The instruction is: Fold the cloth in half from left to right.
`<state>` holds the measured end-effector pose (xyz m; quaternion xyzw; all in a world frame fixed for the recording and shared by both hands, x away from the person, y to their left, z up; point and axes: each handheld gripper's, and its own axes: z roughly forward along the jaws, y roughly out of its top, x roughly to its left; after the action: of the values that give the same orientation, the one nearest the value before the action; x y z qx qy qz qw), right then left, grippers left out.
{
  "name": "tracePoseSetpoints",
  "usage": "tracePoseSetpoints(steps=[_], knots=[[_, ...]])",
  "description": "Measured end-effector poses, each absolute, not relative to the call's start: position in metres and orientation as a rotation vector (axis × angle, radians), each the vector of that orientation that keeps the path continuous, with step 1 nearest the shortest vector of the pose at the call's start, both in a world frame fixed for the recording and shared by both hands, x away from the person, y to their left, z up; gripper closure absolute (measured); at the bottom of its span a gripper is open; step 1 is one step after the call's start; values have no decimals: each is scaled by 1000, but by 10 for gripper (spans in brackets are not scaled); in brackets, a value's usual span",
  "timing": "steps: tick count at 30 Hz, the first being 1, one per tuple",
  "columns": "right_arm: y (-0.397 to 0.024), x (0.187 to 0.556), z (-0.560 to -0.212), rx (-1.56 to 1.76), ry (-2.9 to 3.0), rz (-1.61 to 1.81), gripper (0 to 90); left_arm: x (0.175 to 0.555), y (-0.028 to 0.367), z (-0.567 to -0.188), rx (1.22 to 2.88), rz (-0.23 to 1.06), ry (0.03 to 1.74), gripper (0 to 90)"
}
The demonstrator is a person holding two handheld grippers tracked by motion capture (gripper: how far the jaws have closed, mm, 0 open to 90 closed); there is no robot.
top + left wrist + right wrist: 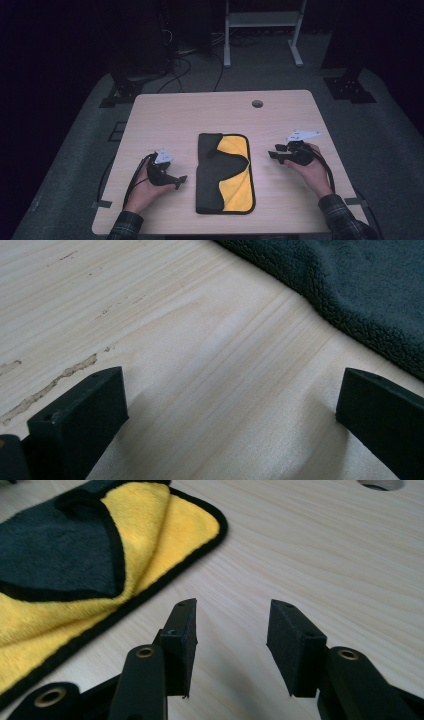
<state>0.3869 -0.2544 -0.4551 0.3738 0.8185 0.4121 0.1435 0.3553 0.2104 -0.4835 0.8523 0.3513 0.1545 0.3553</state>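
High view shows the cloth [224, 172] lying flat on the table [165, 115] between the two tongs, folded into a long narrow packet with its dark grey face lapped over the yellow one, so that a wavy band of yellow stays bare on the side toward the right gripper [278, 154]. By the look of it the folding is largely done: the edges line up fairly well, and what may be left is one more fold across the length, or only tidying the loose dark flap. Neither tool holds anything. In the left gripper view the left gripper [227, 405] has its jaws spread wide over bare wood, the cloth's grey edge [350, 295] lying just beyond them and off to one side. In the right gripper view the jaws stand partly apart with only tabletop between them, and the cloth's yellow corner [165, 525] sits ahead of them, near but not touching.
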Motion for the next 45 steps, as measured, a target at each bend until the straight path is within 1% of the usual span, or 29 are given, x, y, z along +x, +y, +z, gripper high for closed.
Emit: tracePoseSetpoints(steps=[4, 18, 22, 31, 34, 42, 44, 45], knots=[[-233, 391, -449, 1024, 2394, 1222, 540, 355, 210, -484, 2203, 399, 907, 0], [-187, 404, -440, 915, 2457, 1275, 551, 355, 210, -483, 2204, 399, 907, 0], [-167, 409, -435, 870, 2475, 1281, 555, 355, 210, -484, 2201, 399, 910, 0], [-136, 416, -435, 807, 2514, 1299, 555, 355, 210, -484, 2203, 400, 908, 0], [-117, 419, -440, 786, 2541, 1311, 544, 355, 210, -483, 2204, 399, 910, 0], [-86, 422, -447, 741, 2590, 1314, 524, 355, 210, -483, 2205, 401, 909, 0], [-76, 423, -449, 731, 2600, 1297, 495, 355, 210, -484, 2203, 403, 909, 0], [-76, 423, -449, 731, 2600, 1297, 495, 355, 210, -483, 2205, 402, 909, 0]])
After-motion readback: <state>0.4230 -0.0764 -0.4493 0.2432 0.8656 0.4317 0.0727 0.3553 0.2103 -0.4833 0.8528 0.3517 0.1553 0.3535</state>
